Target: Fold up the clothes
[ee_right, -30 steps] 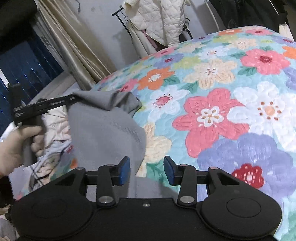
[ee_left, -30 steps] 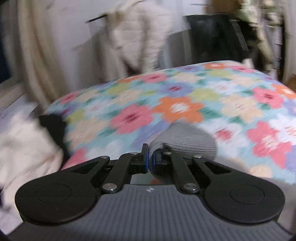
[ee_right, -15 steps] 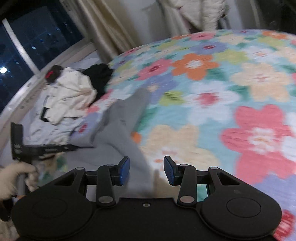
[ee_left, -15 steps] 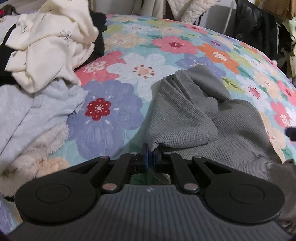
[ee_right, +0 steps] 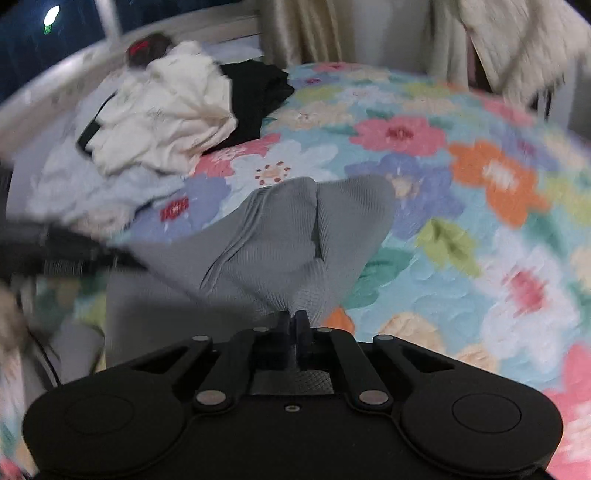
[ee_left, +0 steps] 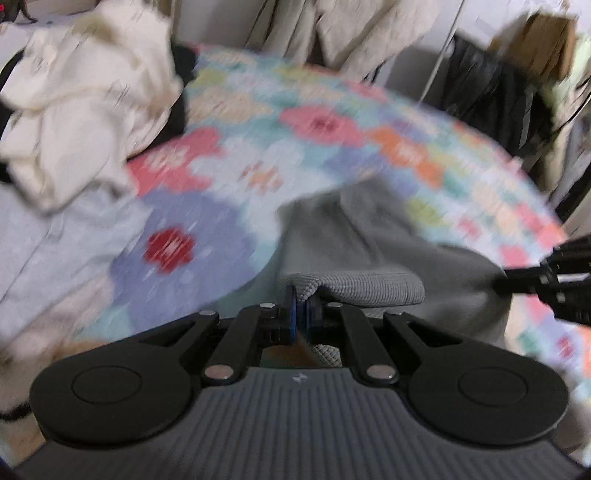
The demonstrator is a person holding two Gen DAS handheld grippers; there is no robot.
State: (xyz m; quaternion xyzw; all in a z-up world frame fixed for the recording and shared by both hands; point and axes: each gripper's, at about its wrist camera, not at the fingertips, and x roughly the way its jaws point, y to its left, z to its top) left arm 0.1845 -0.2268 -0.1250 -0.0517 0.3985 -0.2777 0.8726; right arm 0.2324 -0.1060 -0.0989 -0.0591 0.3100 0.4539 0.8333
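A grey waffle-knit garment (ee_right: 295, 236) lies crumpled on the flowered quilt (ee_right: 461, 206) of a bed. My right gripper (ee_right: 293, 319) is shut on the near edge of the garment. In the left wrist view, my left gripper (ee_left: 301, 301) is shut on a rolled hem of the same grey garment (ee_left: 369, 236). The right gripper (ee_left: 554, 277) shows at that view's right edge, against the cloth. The left gripper (ee_right: 74, 254) is a dark blur at the left of the right wrist view, beside the garment's left side. Both views are motion-blurred.
A pile of cream, black and pale grey clothes (ee_right: 162, 107) lies at the bed's far left (ee_left: 77, 110). Curtains (ee_right: 299, 33) and a hanging quilted jacket (ee_right: 517, 40) stand behind the bed. Dark clothes (ee_left: 491, 96) hang at the back right.
My right gripper has shut on the garment's near edge; half a second ago it stood open. Both grippers have moved, and the grey cloth is now stretched between them.
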